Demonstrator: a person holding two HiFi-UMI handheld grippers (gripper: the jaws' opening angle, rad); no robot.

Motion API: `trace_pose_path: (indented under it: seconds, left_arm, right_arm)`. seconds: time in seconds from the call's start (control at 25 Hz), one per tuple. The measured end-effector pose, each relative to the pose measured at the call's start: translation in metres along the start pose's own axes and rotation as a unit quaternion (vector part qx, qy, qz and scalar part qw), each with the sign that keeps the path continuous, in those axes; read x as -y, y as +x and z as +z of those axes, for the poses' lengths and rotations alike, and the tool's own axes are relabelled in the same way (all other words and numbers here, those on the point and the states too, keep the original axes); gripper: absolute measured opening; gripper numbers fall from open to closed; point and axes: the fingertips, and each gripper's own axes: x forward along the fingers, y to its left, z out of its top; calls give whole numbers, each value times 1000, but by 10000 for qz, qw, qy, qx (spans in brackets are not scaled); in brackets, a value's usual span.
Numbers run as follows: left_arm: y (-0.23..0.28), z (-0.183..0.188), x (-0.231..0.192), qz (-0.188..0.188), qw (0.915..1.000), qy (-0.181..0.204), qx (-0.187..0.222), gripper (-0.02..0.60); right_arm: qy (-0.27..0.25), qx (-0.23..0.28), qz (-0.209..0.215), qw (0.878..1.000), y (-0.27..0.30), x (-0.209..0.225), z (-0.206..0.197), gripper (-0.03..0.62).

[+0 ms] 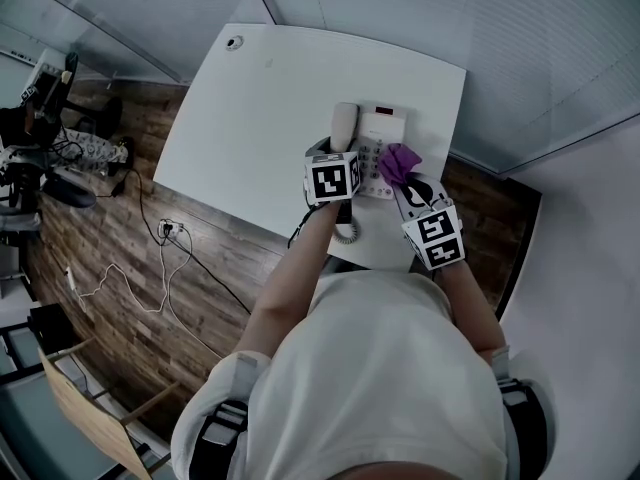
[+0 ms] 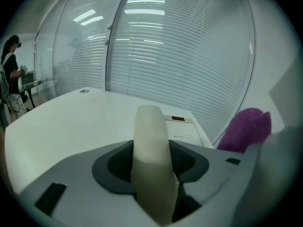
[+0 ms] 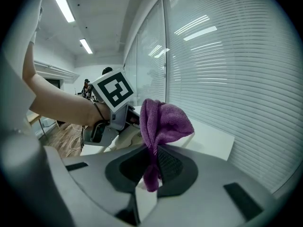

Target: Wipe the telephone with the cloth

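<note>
now the left gripper (image 2: 152, 167) has its jaws closed on the cream handset (image 2: 149, 136), which runs lengthwise between them, along the left side of the white telephone (image 1: 382, 133). the telephone sits on the white table (image 1: 260, 88), close to its near edge. the right gripper (image 3: 152, 169) pinches a purple cloth (image 3: 163, 119) between its jaws; the cloth bunches up above them and hangs over the telephone's right side. whether it touches the telephone is not clear.

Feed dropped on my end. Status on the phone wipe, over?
Left gripper shut on handset. Right gripper shut on purple cloth, beside the telephone keypad. Nothing blocking.
</note>
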Motion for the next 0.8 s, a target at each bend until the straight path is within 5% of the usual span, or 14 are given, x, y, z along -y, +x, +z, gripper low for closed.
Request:
trace_pose_path:
  seconds: [0.4,0.8]
  left_arm:
    - [-38,1,1,-560,9931,-975,322,224]
    - [-85,-4,14,-1389,9762,-1517,689,224]
  right_arm:
    - [-164,26,-23,9999,-3,-4,12,46]
    - [-415,-31,-88,9991,1,2,23,46]
